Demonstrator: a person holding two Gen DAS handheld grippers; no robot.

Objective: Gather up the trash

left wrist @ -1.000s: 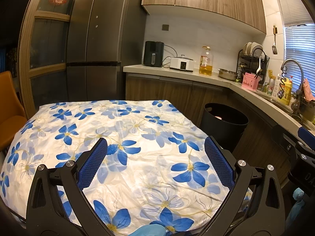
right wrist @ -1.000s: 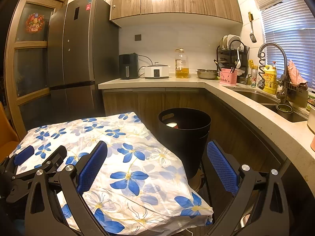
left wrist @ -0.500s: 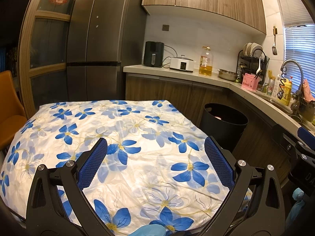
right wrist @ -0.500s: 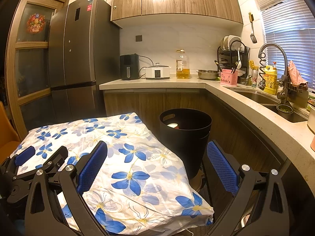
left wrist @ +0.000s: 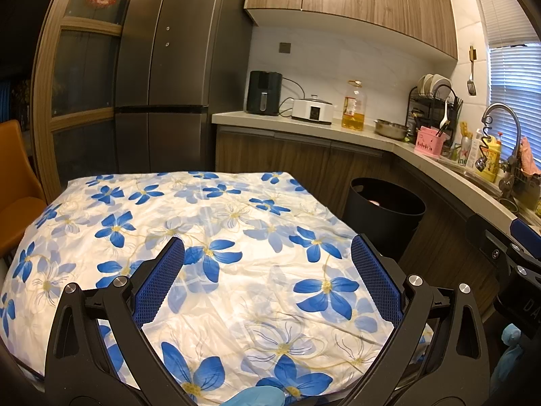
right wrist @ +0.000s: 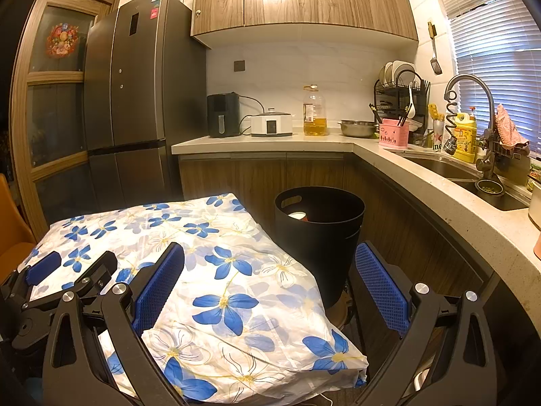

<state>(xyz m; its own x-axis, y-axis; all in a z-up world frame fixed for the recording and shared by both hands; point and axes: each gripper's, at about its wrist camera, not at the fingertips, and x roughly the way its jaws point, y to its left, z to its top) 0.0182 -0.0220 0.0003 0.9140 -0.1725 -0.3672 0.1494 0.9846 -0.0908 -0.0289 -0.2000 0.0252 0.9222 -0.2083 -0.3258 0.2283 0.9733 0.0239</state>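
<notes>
The left hand-held gripper (left wrist: 267,277) hangs over a table (left wrist: 236,230) draped in a white cloth with blue flowers, its blue-padded fingers spread wide with nothing between them. The right hand-held gripper (right wrist: 268,282) is equally wide open and empty, poised over the table's right corner and the gap beside it. No loose trash shows on the cloth. The black bin (right wrist: 319,237) stands on the floor just beside the table's right edge, between the table and the wooden lower cabinets; something pale and something reddish lie inside it, too small to identify.

Beyond the table, a dark steel refrigerator (right wrist: 135,101) rises at the left, next to a glass-fronted wooden cabinet (left wrist: 84,67). Along the kitchen counter (right wrist: 270,142) sit a black air fryer (right wrist: 223,115), a white cooker (right wrist: 272,123), an oil bottle (right wrist: 314,111), a metal bowl (right wrist: 358,128), a pink utensil holder (right wrist: 394,133) and a dish rack (right wrist: 400,91). The counter turns toward a sink with a curved faucet (right wrist: 470,101) beneath window blinds. An orange chair (left wrist: 17,189) edges in at the far left.
</notes>
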